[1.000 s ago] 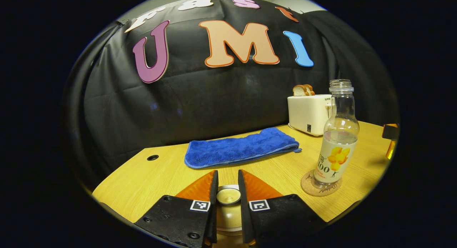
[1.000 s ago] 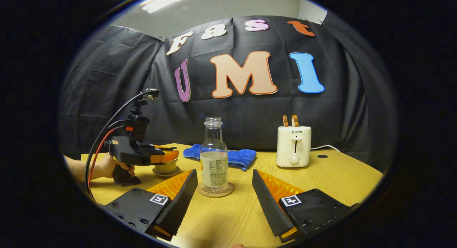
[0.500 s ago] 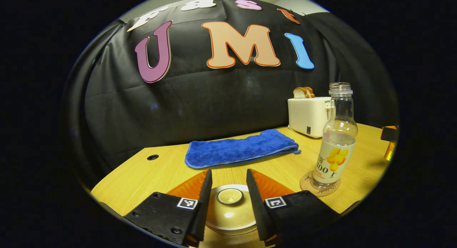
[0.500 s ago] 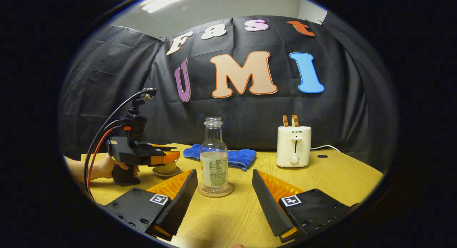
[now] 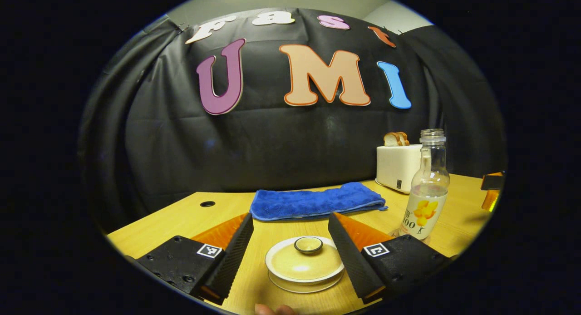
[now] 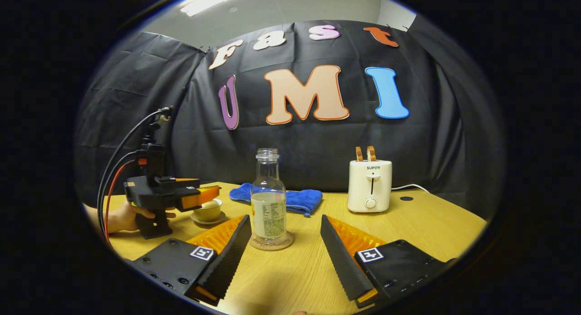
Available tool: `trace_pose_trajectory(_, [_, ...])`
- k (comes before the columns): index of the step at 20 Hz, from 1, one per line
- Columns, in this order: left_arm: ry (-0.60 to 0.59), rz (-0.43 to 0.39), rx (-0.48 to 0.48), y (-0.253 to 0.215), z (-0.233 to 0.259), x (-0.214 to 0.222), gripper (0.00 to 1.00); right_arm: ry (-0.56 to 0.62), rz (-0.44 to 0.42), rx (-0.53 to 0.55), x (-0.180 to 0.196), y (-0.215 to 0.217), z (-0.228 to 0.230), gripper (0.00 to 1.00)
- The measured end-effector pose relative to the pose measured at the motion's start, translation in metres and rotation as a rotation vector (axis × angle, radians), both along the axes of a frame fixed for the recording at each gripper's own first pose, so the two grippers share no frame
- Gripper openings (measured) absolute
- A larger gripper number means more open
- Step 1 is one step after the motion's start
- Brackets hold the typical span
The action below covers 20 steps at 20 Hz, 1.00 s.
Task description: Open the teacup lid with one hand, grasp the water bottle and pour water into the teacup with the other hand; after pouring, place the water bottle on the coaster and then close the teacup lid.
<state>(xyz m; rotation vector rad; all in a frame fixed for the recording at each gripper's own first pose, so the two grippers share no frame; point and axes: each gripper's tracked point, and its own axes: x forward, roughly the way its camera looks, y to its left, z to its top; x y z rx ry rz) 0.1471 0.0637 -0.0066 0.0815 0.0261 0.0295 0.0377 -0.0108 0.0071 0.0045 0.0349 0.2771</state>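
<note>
A beige teacup stands on its saucer with the lid resting on it. My left gripper is open, a finger on each side of the cup and touching neither cup nor lid. In the right gripper view that left gripper, held by a hand, hovers just left of the teacup. A clear uncapped water bottle, part full, stands upright on a cork coaster. My right gripper is open just short of the bottle. The bottle stands to the cup's right.
A folded blue towel lies behind the cup near the black wall. A white toaster with two bread slices stands at the back right, its cord trailing off. The wooden table has a cable hole on that side.
My left gripper let go of the lid knob, opened wide and drew back from the cup, leaving the lid on it. The right gripper barely shifted.
</note>
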Motion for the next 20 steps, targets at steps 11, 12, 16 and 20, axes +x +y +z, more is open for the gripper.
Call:
trace_pose_trajectory(11, [-0.024,0.015,-0.085,-0.021,0.003,-0.073,0.97,-0.006,-0.112,-0.006,-0.013,-0.016,0.002,0.98])
trace_pose_trajectory(12, [-0.019,0.025,-0.086,-0.023,0.001,-0.082,0.96,-0.005,-0.122,-0.006,-0.016,-0.016,0.002,0.98])
trace_pose_trajectory(16, [-0.026,0.018,-0.084,-0.047,0.004,-0.111,0.96,-0.008,-0.157,-0.008,-0.03,-0.015,0.003,0.98])
trace_pose_trajectory(20, [-0.023,0.036,-0.083,-0.061,0.004,-0.136,1.0,-0.006,-0.156,-0.009,-0.048,-0.007,0.004,0.98])
